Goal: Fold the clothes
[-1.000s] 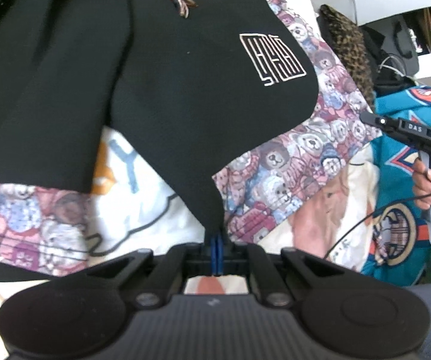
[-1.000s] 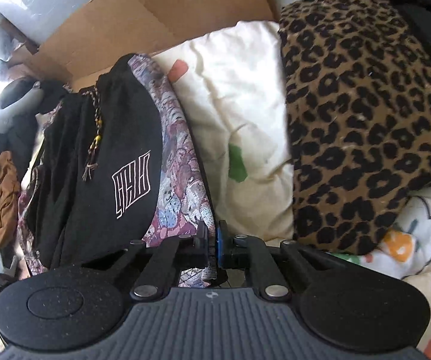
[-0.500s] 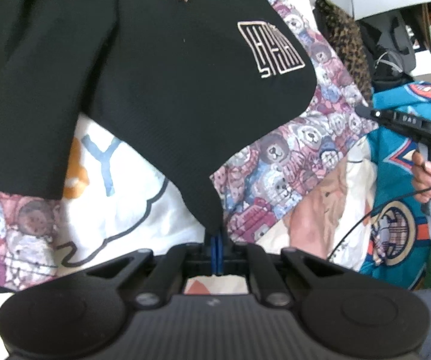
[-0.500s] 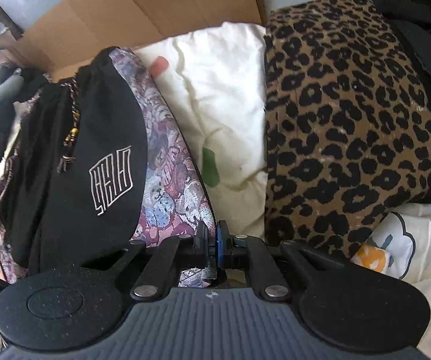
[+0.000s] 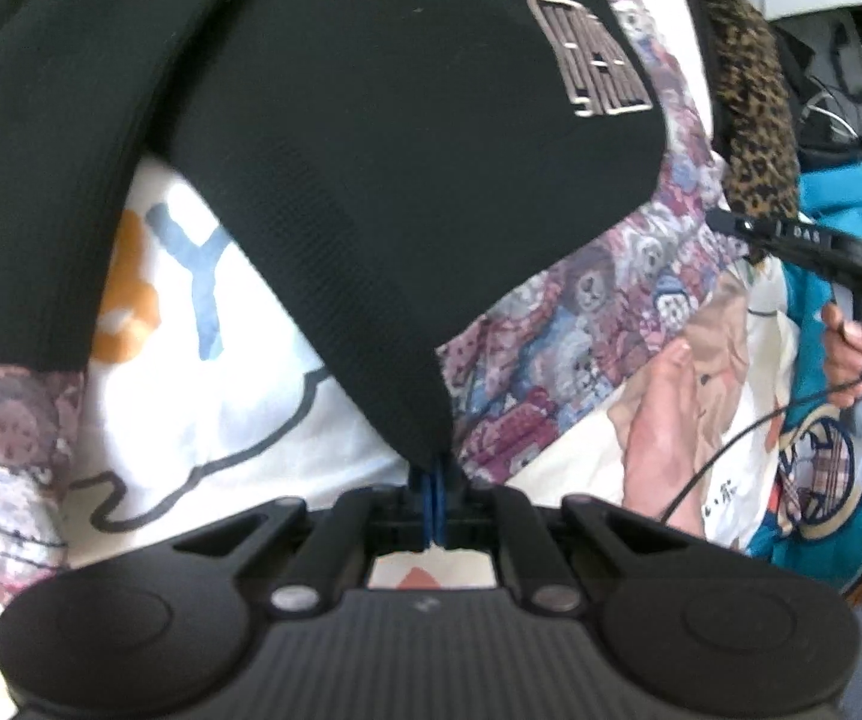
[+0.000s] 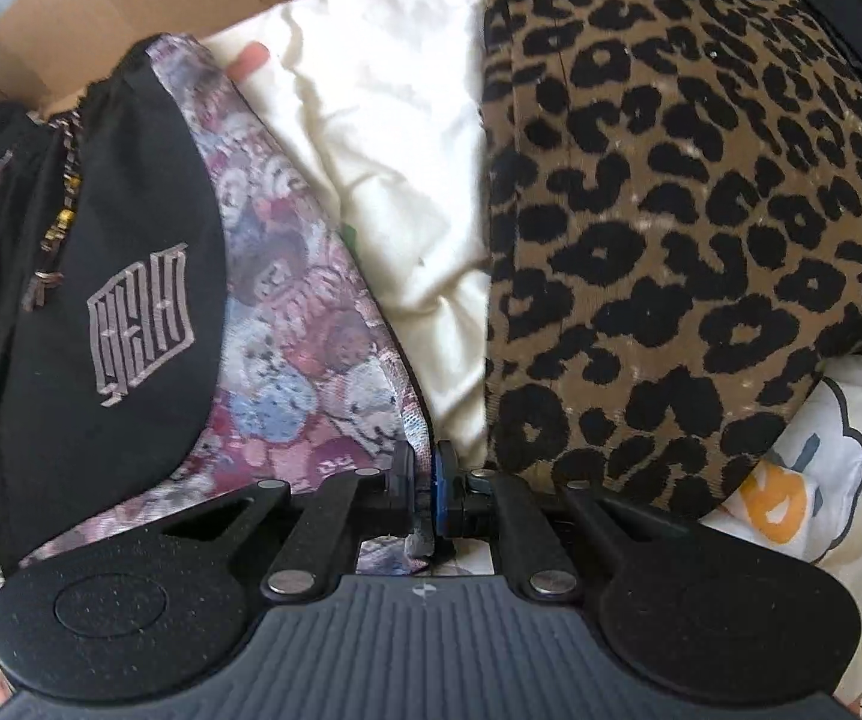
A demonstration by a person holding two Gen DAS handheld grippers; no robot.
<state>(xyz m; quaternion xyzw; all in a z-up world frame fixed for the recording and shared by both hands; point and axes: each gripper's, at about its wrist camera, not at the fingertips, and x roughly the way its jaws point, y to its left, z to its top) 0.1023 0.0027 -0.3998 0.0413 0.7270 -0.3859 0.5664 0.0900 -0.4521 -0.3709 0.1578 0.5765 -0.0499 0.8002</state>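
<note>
Black shorts (image 5: pixel 371 192), draped over the teddy-print cloth (image 5: pixel 581 324): hem corners pinched in left gripper (image 5: pixel 434 480) and right gripper (image 6: pixel 425 483), both clamped. Lower evenly, edges aligned, no slack before letting go.

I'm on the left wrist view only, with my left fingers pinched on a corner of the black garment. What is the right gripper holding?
Observer: The right gripper is shut on the edge of the bear-print fabric, not on the black garment.
Operator: Anything crowding it there?
Observer: The leopard-print cushion lies close beside it, on its right in that view.
Operator: I've lost the drawstring. Where is it?
Observer: The beaded drawstring lies on the black garment, left of the logo in that view.
</note>
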